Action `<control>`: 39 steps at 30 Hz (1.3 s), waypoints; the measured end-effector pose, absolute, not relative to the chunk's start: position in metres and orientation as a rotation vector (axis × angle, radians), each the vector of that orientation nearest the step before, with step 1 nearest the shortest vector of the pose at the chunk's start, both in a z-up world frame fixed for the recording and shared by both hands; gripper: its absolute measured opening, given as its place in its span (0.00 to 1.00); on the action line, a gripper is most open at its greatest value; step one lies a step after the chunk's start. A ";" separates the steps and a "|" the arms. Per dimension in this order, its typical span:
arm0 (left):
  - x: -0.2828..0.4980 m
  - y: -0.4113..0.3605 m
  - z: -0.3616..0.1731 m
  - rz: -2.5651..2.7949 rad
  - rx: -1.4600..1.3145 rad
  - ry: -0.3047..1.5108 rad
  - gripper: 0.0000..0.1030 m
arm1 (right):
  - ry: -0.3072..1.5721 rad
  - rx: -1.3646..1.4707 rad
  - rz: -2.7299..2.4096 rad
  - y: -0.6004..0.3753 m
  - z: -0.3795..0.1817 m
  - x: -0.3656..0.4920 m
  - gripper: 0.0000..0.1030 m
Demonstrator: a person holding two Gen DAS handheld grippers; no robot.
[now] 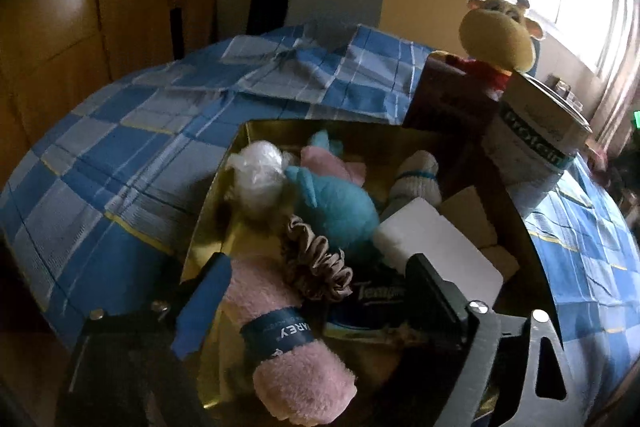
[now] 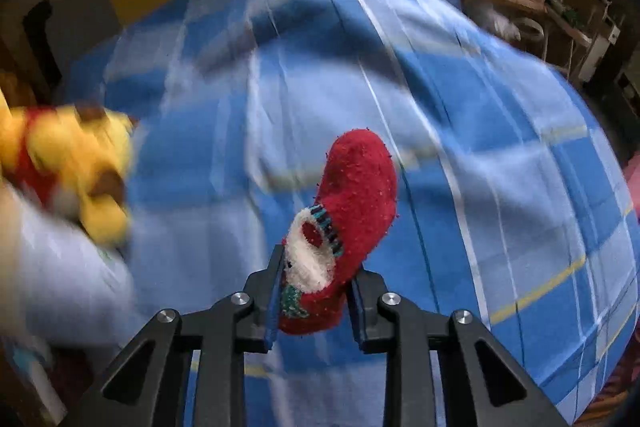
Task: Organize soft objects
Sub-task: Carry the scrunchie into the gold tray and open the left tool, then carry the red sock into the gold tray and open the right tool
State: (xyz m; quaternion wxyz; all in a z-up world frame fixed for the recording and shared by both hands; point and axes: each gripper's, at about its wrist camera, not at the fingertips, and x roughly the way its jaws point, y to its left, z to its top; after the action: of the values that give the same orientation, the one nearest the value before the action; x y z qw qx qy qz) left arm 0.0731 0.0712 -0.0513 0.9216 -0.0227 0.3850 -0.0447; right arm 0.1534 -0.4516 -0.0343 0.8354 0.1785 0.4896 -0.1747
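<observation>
In the left wrist view a gold box on the bed holds soft things: a rolled pink towel with a dark band, a beige scrunchie, a blue plush, a pink plush, a rolled sock, a white block. My left gripper stands open over the box's near end, with the towel lying loose between its fingers. In the right wrist view my right gripper is shut on a red fuzzy sock, held clear above the blue checked bedsheet.
A yellow giraffe plush in a red top sits behind a brown box, beside a protein tin; the plush shows blurred at the right wrist view's left edge. A tissue packet lies in the gold box. Shelves stand beyond the bed.
</observation>
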 end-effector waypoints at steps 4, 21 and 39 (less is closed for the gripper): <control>0.068 0.070 -0.044 -0.095 -0.027 0.761 0.97 | 0.923 0.355 -0.322 -0.421 0.035 0.207 0.26; 0.055 0.098 -0.028 -0.019 -0.072 0.716 1.00 | 0.785 -0.093 0.431 -0.123 0.124 0.242 0.26; 0.037 0.096 -0.017 0.043 -0.096 0.703 1.00 | 0.999 -0.266 0.332 -0.085 -0.053 0.129 0.39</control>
State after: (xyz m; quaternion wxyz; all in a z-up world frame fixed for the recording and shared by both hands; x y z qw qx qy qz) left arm 0.0366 0.0959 -0.0170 0.9375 -0.0468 0.3442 0.0208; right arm 0.1293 -0.0846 -0.0529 0.8563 -0.1268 0.4751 0.1580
